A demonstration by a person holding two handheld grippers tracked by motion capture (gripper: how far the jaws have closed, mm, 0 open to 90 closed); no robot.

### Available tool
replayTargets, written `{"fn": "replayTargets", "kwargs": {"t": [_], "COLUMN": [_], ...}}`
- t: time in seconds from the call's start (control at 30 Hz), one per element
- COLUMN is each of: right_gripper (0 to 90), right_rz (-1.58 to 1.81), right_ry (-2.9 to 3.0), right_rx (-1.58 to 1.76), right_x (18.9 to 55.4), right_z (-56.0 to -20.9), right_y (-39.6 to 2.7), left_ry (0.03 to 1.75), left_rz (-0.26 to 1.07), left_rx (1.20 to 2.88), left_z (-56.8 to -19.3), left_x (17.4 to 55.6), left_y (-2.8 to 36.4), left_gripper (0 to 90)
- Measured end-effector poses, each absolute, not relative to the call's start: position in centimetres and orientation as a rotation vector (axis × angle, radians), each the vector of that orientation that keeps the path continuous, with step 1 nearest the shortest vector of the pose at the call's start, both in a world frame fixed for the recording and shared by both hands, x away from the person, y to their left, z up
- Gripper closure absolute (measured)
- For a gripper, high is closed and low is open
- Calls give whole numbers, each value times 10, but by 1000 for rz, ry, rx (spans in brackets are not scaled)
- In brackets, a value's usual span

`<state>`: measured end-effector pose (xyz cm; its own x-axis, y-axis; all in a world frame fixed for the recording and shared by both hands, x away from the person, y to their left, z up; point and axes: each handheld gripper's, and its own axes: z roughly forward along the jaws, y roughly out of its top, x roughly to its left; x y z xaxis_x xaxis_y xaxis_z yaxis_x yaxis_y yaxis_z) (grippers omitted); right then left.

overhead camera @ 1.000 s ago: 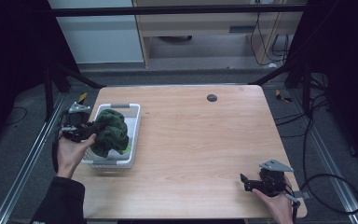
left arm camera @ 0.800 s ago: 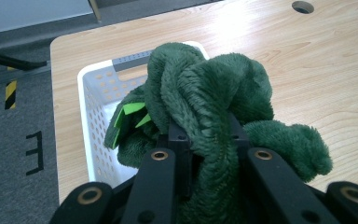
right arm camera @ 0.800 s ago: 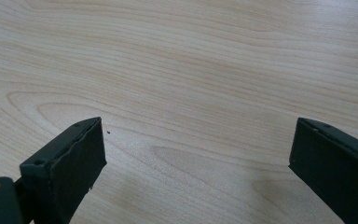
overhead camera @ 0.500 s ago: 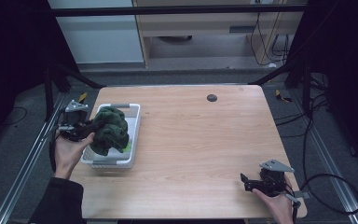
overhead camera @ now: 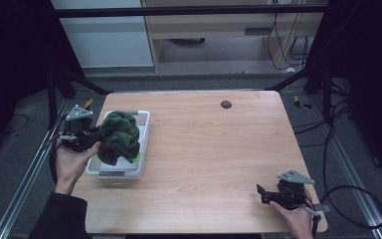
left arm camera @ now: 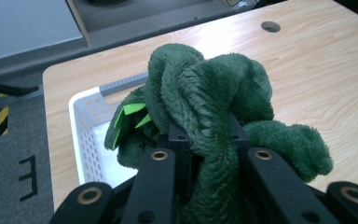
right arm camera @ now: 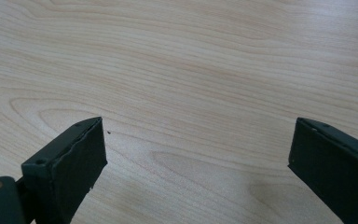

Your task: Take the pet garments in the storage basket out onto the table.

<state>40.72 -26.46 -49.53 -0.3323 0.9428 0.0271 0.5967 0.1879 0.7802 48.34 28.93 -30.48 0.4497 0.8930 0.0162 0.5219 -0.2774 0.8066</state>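
A dark green fluffy towel (overhead camera: 120,137) hangs bunched above a white perforated basket (overhead camera: 144,130) at the table's left side. My left gripper (overhead camera: 92,135) is shut on the towel (left arm camera: 205,100), whose folds wrap over the black jaws; a bright green tag (left arm camera: 131,112) shows on it. The basket (left arm camera: 86,126) lies below and behind the cloth. Near the table's front right corner my right gripper (overhead camera: 262,194) rests low over the bare wood (right arm camera: 191,84), open, with nothing between its fingers.
A small dark round hole (overhead camera: 226,104) sits in the tabletop near the far edge. Cables (overhead camera: 343,189) trail off the right side. Metal frame rails (overhead camera: 30,164) run along the left of the table.
The left gripper has lifted the towel slightly and drawn it toward the basket's left edge. The right gripper has stayed still.
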Motion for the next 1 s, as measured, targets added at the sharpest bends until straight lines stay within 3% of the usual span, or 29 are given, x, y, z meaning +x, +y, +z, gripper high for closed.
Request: {"fn": "replayTargets", "kwargs": {"t": [1.0], "right_gripper": [42], "right_rz": [997], "right_ry": [1989], "right_rx": [1426], "right_x": [406], "right_z": [-493], "right_y": [-266], "left_ry": [1020], "left_rz": [595], "left_rx": [2014], "left_z": [-286], "left_x": [470], "left_y": [246], "left_gripper": [788]}}
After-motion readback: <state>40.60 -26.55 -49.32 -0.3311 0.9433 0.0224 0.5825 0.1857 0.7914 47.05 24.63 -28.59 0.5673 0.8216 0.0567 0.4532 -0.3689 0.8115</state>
